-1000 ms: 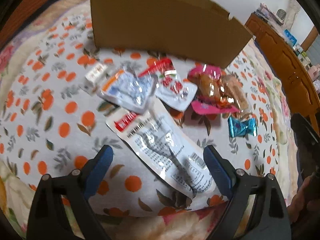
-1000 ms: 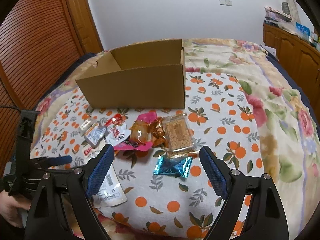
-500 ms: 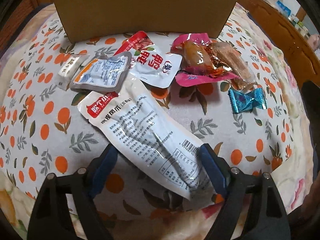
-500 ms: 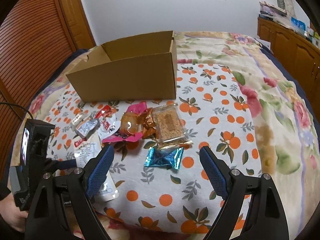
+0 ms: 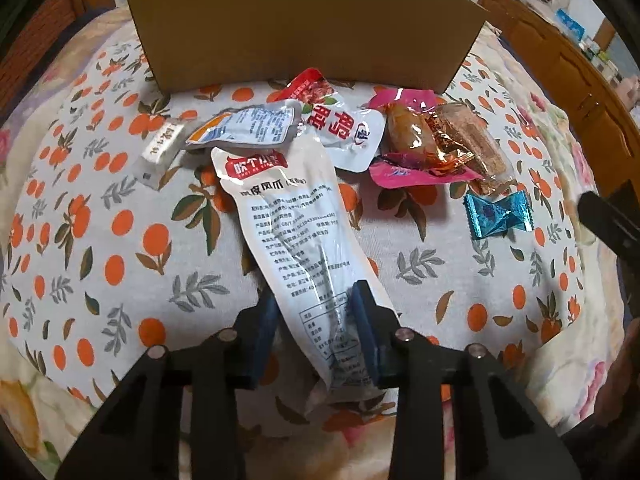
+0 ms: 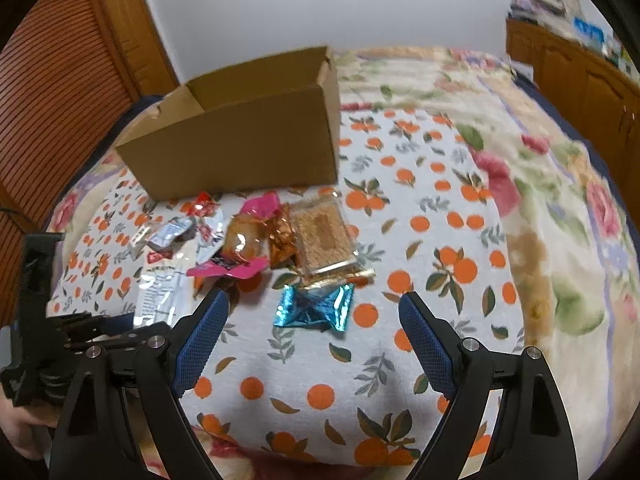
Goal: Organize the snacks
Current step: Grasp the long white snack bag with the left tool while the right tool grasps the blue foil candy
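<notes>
Cardboard box [image 6: 240, 136] — interior apparently bare

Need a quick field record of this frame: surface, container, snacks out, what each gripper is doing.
surface: bedspread with orange-fruit print
container: open cardboard box behind the snacks; its inside is only partly visible
snacks out: long white pouch, blue foil candy, pink-wrapped snack, clear-wrapped crumbly bar, small white packets
left gripper: jaws closing, near end of the long white pouch between them, pads at its edges
right gripper: open, empty, above the blue foil candy
in box: no snacks visible
</notes>
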### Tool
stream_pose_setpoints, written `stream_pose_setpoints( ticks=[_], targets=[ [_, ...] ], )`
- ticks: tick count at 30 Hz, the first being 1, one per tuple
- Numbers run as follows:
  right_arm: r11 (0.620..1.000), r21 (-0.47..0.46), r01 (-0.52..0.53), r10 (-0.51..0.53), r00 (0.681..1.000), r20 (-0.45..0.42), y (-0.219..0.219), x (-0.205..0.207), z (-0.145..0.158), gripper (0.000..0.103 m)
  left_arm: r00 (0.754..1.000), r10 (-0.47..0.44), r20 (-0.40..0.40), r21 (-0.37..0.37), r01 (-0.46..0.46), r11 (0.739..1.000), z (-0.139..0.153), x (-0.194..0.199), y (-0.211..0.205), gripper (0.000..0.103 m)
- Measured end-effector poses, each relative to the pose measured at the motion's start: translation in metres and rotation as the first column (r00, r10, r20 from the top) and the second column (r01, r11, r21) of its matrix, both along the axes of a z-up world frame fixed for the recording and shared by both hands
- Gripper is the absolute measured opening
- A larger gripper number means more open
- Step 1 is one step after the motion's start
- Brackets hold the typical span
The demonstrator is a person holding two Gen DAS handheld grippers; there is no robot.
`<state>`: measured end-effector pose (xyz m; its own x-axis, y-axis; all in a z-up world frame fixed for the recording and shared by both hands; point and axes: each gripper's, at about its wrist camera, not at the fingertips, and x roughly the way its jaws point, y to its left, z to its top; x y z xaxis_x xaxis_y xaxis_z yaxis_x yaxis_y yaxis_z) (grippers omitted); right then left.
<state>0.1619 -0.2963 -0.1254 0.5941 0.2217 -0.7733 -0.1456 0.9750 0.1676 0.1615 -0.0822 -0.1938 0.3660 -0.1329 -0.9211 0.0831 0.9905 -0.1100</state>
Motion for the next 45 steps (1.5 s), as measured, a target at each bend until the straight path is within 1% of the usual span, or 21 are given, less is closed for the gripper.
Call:
stream_pose_setpoints(
  ticks=[2, 4, 7, 10, 13, 17, 19, 21, 23, 25, 26, 27, 29, 30, 32, 35, 41, 45],
  targets=[
    [1.0, 0.018, 0.016, -0.015, 0.999, -0.037, -0.005, 0.006, -0.008, 0.088, 1.0, 0.0, 0.006, -0.003, 0.0, 1.0, 0.003, -0.001, 0.0, 0.029],
    [0.999, 0.02, 0.031, -0.029, 0.996, -0.082, -0.009, 0.011, -0.019, 0.086, 1.0, -0.004, 0.017, -0.015, 0.004, 1.0, 0.008, -0.002, 0.002, 0.024],
    [0.999, 0.033, 0.041, -0.036, 0.99, -0.139, -0.011, 0.017, -0.034, 0.083, 0.999, -0.016, 0.032, -0.01, 0.017, 1.0, 0.014, -0.003, -0.001, 0.021],
    [0.998, 0.048, 0.037, -0.028, 0.984, -0.177, -0.011, 0.023, -0.046, 0.079, 0.999, -0.024, 0.039, -0.01, 0.025, 1.0, 0.017, -0.003, -0.002, 0.021],
    [0.999, 0.048, 0.023, -0.014, 0.981, -0.192, -0.009, 0.027, -0.053, 0.078, 0.998, -0.026, 0.049, -0.014, 0.026, 1.0, 0.021, -0.004, -0.002, 0.02],
    [0.999, 0.05, 0.002, 0.008, 0.982, -0.191, -0.003, 0.034, -0.057, 0.078, 0.998, -0.037, 0.06, -0.013, 0.038, 0.999, 0.027, -0.006, -0.005, 0.019],
    [0.999, 0.038, -0.011, 0.018, 0.981, -0.193, 0.0, 0.038, -0.061, 0.078, 0.997, -0.044, 0.055, -0.012, 0.045, 0.999, 0.027, -0.007, -0.006, 0.011],
    [1.0, 0.014, -0.024, 0.026, 0.982, -0.187, 0.004, 0.04, -0.063, 0.078, 0.997, -0.056, 0.057, 0.0, 0.056, 0.998, 0.028, -0.007, -0.008, 0.011],
    [0.999, -0.009, -0.036, 0.034, 0.983, -0.18, 0.008, 0.042, -0.063, 0.073, 0.996, -0.064, 0.059, 0.009, 0.064, 0.998, 0.028, -0.008, -0.01, 0.011],
    [0.998, -0.038, -0.044, 0.037, 0.984, -0.173, 0.011, 0.042, -0.063, 0.051, 0.996, -0.064, 0.059, 0.005, 0.064, 0.998, 0.029, -0.007, -0.01, 0.011],
    [0.998, -0.048, -0.046, 0.037, 0.984, -0.172, 0.012, 0.042, -0.063, 0.045, 0.996, -0.063, 0.059, 0.004, 0.063, 0.998, 0.028, -0.007, -0.01, 0.011],
    [0.998, -0.048, -0.049, 0.04, 0.984, -0.173, 0.012, 0.042, -0.063, 0.037, 0.996, -0.061, 0.059, 0.002, 0.061, 0.998, 0.028, -0.007, -0.009, 0.011],
    [0.998, -0.034, -0.054, 0.047, 0.983, -0.18, 0.012, 0.042, -0.062, 0.034, 0.997, -0.054, 0.054, -0.01, 0.055, 0.998, 0.028, -0.006, -0.007, 0.011],
    [0.998, -0.035, -0.058, 0.051, 0.982, -0.181, 0.013, 0.041, -0.062, 0.031, 0.997, -0.05, 0.051, -0.019, 0.051, 0.999, 0.028, -0.006, -0.005, 0.011],
    [0.997, -0.039, -0.067, 0.058, 0.982, -0.18, 0.015, 0.04, -0.061, 0.029, 0.998, -0.039, 0.043, -0.037, 0.04, 0.999, 0.027, -0.005, -0.001, 0.011],
    [0.997, -0.033, -0.074, 0.067, 0.98, -0.185, 0.016, 0.039, -0.06, 0.027, 0.999, -0.021, 0.026, -0.083, 0.023, 0.996, 0.027, -0.003, 0.007, 0.01],
    [0.996, -0.035, -0.082, 0.074, 0.981, -0.179, 0.017, 0.036, -0.056, 0.022, 1.0, -0.018, 0.011, -0.103, 0.019, 0.995, 0.028, -0.003, 0.01, 0.01],
    [0.996, -0.019, -0.084, 0.079, 0.982, -0.173, 0.016, 0.035, -0.053, 0.02, 0.999, -0.033, 0.018, -0.091, 0.034, 0.995, 0.031, -0.007, 0.007, 0.01]
  ],
)
